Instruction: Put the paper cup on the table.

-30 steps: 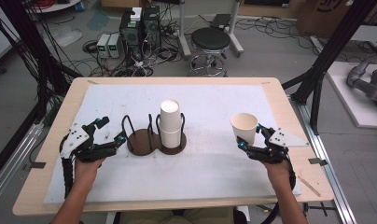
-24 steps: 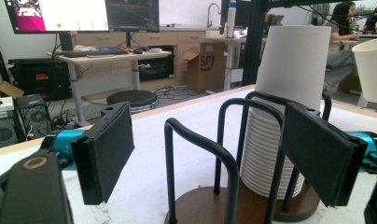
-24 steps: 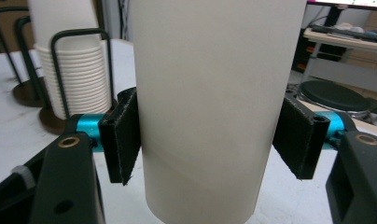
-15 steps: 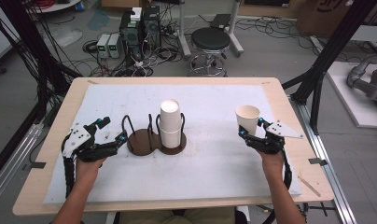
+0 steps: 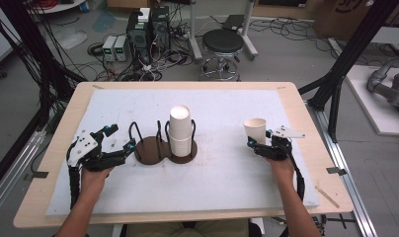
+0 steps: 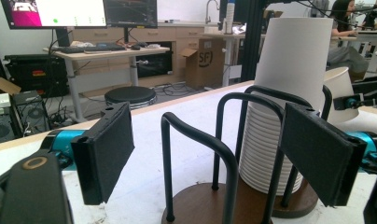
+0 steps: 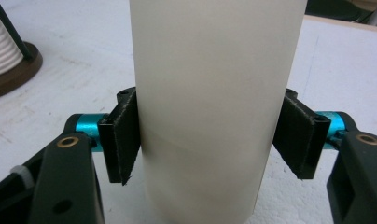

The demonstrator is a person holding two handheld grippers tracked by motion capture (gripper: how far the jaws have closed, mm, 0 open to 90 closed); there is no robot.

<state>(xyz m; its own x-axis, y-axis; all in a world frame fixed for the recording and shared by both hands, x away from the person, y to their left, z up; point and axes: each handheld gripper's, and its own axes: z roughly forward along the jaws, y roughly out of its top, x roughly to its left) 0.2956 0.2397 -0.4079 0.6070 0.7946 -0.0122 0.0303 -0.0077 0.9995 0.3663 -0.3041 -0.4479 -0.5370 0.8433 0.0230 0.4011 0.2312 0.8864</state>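
At a workshop table (image 5: 59, 163) covered by a white mat (image 5: 227, 182), a person's right gripper (image 5: 259, 146) pinched a single paper cup (image 5: 255, 130) upright on the right side of the mat, well apart from the two-ring cup holder (image 5: 160, 148) at the centre. In the right gripper view, both black pads (image 7: 122, 140) pressed against the cup's lower wall (image 7: 210, 93). The left gripper (image 5: 119, 143) rested just beside the holder's empty left ring, its jaws spread wide and holding nothing; the left gripper view showed the ring's wire hoops (image 6: 200, 140) between the open pads. A stack of cups (image 5: 179, 132) stood inverted in the holder's right ring. The thin paper wall looked easy to crush, and a harder squeeze could have dented the cup or popped it out of the grip. Carried toward the holder, its rim could have caught a hoop or knocked the tall stack, toppling it. The left gripper, so near the base, might have nudged the holder out of line
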